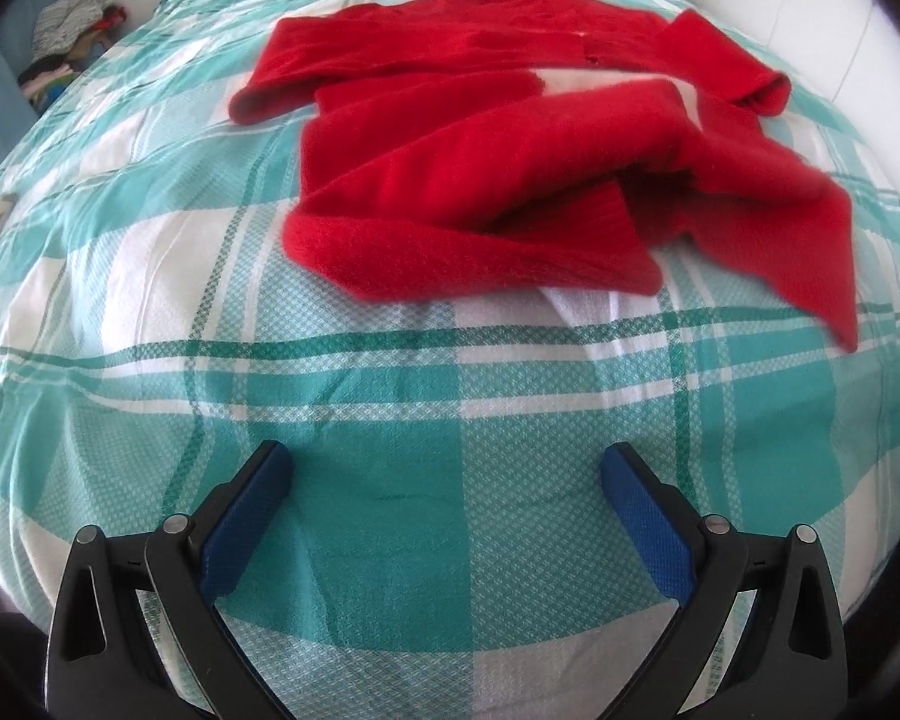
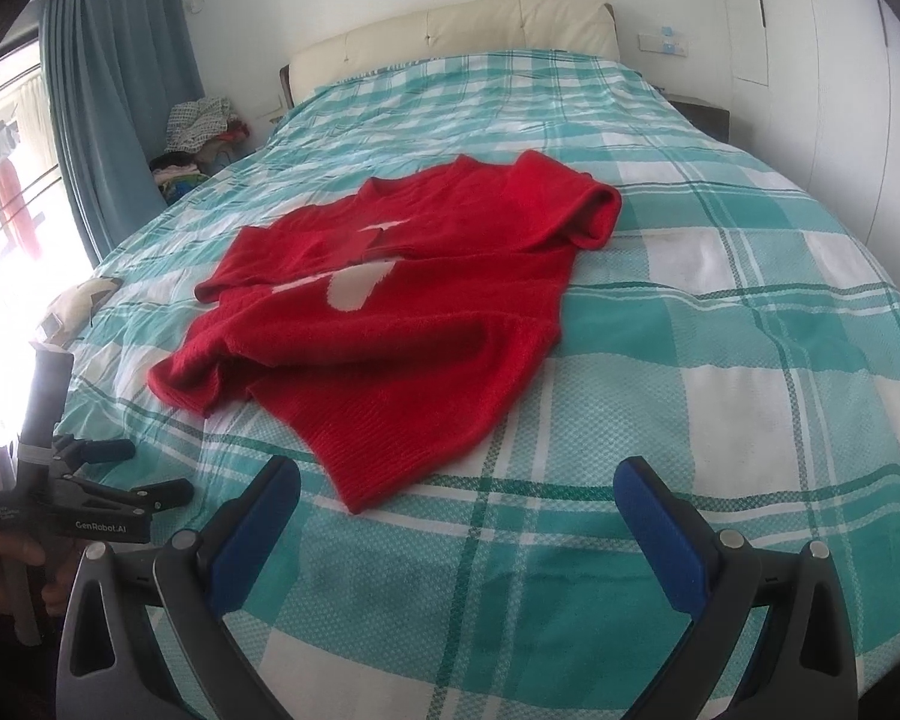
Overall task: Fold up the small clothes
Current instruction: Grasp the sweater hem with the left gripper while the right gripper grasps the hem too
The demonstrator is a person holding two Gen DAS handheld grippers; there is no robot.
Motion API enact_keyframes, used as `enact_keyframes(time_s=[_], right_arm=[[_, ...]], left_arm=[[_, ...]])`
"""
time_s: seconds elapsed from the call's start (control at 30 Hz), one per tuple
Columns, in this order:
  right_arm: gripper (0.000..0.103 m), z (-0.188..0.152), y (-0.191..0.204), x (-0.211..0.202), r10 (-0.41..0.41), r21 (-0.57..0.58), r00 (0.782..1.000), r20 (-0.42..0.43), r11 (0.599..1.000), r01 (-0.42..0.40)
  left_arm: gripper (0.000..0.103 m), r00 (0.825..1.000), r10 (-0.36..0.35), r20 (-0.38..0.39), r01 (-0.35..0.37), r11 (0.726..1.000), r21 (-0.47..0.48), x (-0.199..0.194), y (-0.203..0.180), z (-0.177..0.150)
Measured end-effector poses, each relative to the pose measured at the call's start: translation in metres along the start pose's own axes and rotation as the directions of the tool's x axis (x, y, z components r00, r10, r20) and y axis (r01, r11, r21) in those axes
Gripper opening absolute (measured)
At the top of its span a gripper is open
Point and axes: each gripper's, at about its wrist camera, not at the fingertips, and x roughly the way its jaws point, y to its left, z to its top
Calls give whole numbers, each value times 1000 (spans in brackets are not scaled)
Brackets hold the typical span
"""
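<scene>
Red sweater [image 2: 390, 324] lies rumpled on my plaid bed [image 2: 750, 330], its front mostly folded under, neckline toward twelve o'clock, hem nearest me. Left gripper [image 1: 444, 480] and right gripper [image 2: 456, 498] hover above the cover with jaws spread, holding nothing.

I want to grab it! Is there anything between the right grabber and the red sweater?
Only bare checked bedsheet lies between the open right gripper and the red sweater, seen in the right wrist view.
</scene>
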Motion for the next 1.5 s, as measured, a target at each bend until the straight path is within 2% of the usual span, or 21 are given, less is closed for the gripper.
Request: enact_keyframes(time_s=[0.07, 0.13, 0.17, 0.3, 0.37, 0.5, 0.57, 0.6, 0.63, 0.67, 0.73, 0.8, 0.87, 0.93, 1.03, 1.1, 1.2, 1.3, 1.4, 1.43, 1.5], right_arm=[[103, -1, 2, 3, 3, -28, 1000, -11, 1000, -4], [103, -3, 4, 4, 24, -36, 999, -23, 999, -25], [103, -3, 5, 4, 41, -30, 999, -27, 999, -42], [103, -2, 2, 11, 156, 58, 986, -51, 987, -153], [103, -3, 0, 18, 201, 112, 976, -83, 975, -191], [103, -7, 3, 31, 263, 177, 956, -130, 955, -239], [99, -7, 7, 38, 285, 201, 948, -138, 946, -255], [92, -6, 8, 42, 290, 221, 947, -136, 941, -256], [88, -6, 8, 47, 288, 249, 948, -134, 936, -249], [80, -6, 6, 52, 286, 287, 949, -132, 928, -240], [60, -6, -3, 60, 287, 364, 951, -118, 903, -227], [4, -5, -14, 64, 278, 410, 953, -119, 888, -208], [5, -4, -26, 55, 307, 447, 944, -118, 866, -226], [5, -1, -36, 34, 334, 453, 935, -119, 856, -248], [5, -1, -48, -4, 341, 438, 928, -150, 865, -247], [5, -5, -54, -16, 313, 410, 931, -187, 886, -215], [5, -16, -57, -6, 264, 381, 931, -251, 911, -156], [7, -25, -52, 13, 250, 364, 927, -280, 921, -138], [9, -30, -52, 20, 258, 361, 925, -279, 921, -148], [9, -31, -53, 21, 270, 370, 922, -277, 916, -157], [20, -31, -55, 25, 293, 390, 919, -264, 904, -176]], left_arm=[[102, 989, -126, 78, 133, 987, -88, -16, 18, 5], [102, 950, -264, 166, 290, 943, -161, -27, 33, 9], [102, 933, -305, 189, 339, 921, -189, -26, 37, 11], [99, 911, -379, 166, 410, 880, -240, -4, 29, 27], [80, 900, -401, 169, 432, 869, -240, 5, 22, 33], [62, 888, -407, 216, 456, 839, -297, 18, 20, 42], [35, 876, -418, 239, 478, 819, -317, 20, 24, 45], [28, 873, -422, 244, 483, 816, -317, 20, 29, 46], [11, 873, -421, 247, 483, 817, -315, 19, 31, 46], [4, 872, -421, 251, 484, 817, -314, 17, 34, 46], [4, 867, -427, 257, 493, 809, -320, 10, 45, 44], [4, 861, -444, 246, 505, 802, -319, -4, 57, 41], [4, 856, -470, 215, 516, 804, -295, -23, 69, 34], [4, 861, -486, 151, 508, 827, -239, -44, 76, 24], [4, 893, -447, 56, 450, 883, -136, -64, 80, 8], [4, 906, -424, 12, 423, 901, -99, -61, 77, 1], [6, 921, -386, -47, 381, 921, -80, -38, 66, -6], [15, 918, -393, -58, 384, 915, -122, -25, 65, -13], [35, 900, -435, -28, 426, 892, -150, -26, 65, -18], [42, 900, -434, -26, 427, 893, -141, -27, 62, -19], [42, 911, -412, -30, 407, 907, -106, -26, 52, -17]])
